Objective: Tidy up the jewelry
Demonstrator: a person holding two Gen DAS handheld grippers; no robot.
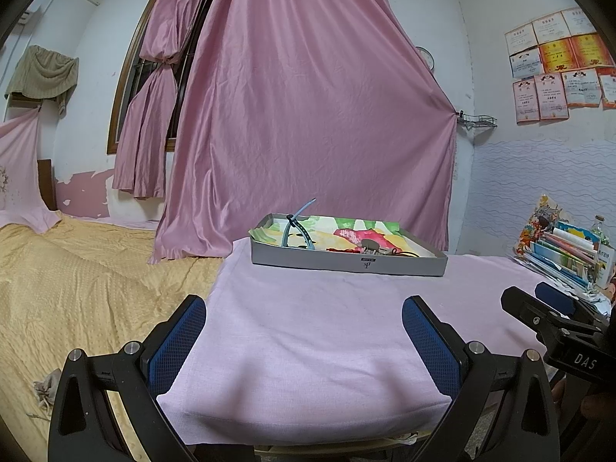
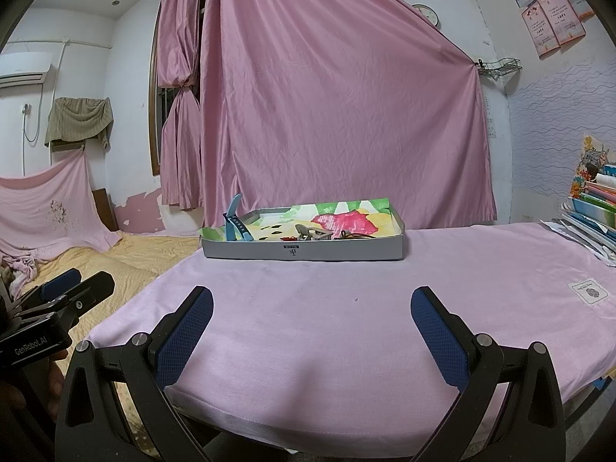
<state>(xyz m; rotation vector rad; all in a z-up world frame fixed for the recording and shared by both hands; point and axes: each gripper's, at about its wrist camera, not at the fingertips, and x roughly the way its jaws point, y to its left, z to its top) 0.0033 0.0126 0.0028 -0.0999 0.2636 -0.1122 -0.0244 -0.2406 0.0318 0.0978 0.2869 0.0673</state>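
Left gripper (image 1: 304, 331) and right gripper (image 2: 312, 323) both hover spread wide with nothing between the blue pads (image 1: 175, 346), low over the near edge of the pink cloth (image 2: 346, 327) covering the table. Well ahead on the cloth sits a shallow grey box (image 2: 304, 251) lined with colourful paper, holding a blue watch strap (image 2: 235, 217) at its left end, a grey hair clip (image 2: 308, 233) and a tangle of small red and brown pieces near the middle. Yellow bedspread (image 1: 77, 269) lies left of the table, a stack of books (image 1: 569, 250) at the right.
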